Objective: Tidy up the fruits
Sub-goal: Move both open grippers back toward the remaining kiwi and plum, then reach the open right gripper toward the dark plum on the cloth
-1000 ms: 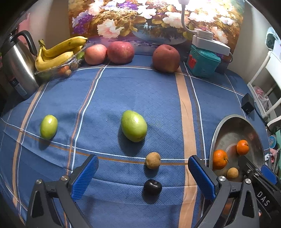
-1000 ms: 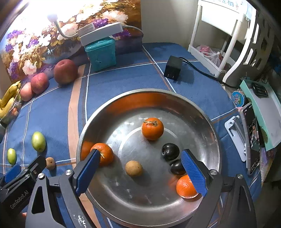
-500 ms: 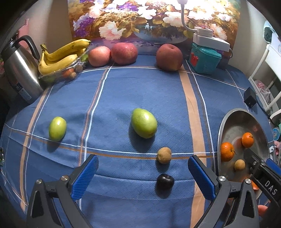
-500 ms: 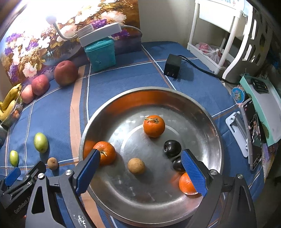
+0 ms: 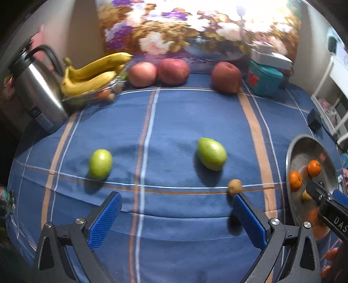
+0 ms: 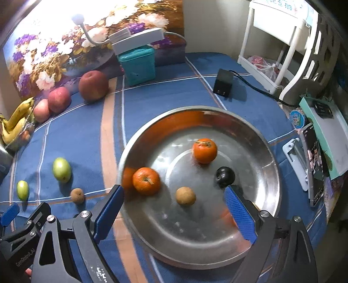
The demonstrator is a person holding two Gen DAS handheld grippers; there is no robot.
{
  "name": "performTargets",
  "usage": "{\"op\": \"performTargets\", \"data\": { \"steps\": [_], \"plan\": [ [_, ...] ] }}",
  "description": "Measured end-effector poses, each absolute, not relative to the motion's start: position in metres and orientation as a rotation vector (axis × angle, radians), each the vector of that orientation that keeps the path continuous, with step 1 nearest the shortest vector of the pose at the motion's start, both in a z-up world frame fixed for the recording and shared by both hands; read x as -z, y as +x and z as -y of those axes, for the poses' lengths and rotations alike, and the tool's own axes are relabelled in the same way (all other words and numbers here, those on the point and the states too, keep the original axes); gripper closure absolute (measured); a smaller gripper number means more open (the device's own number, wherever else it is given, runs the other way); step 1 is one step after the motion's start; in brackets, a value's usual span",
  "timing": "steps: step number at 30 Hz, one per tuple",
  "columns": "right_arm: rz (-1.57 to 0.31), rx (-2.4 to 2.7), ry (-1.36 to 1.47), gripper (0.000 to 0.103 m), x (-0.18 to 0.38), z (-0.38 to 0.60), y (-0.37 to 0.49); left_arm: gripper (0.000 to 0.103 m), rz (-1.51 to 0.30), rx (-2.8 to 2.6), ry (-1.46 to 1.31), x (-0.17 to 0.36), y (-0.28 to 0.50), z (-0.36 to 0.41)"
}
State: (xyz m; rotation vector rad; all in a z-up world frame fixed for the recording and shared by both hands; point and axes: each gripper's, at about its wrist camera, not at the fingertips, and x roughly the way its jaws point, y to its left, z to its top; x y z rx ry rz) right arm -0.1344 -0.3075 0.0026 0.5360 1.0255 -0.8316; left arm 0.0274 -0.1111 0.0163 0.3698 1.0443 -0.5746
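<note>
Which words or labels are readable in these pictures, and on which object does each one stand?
"DAS": white letters, cut off by the frame edge, on the right gripper body.
"GenRobot.AI": faint letters on the left gripper body.
Print on the white shelf, the round tin and the kettle label: too blurred to read.

We lose the steel bowl [image 5: 304, 143] off the left view's edge at three o'clock, and the flower painting [image 5: 195, 28] smears at twelve. In the right view a finger hides an orange fruit [image 6: 226, 214] at five o'clock.
</note>
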Motion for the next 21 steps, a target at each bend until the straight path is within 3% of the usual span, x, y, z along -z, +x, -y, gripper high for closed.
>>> {"op": "performTargets", "data": {
  "steps": [21],
  "plan": [
    [-1.072, 0.683, 0.472, 0.010, -0.011, 0.239, -0.072, 0.000, -1.058, 0.431, 0.248, -0.031, 0.091, 0.020]
  ]
}}
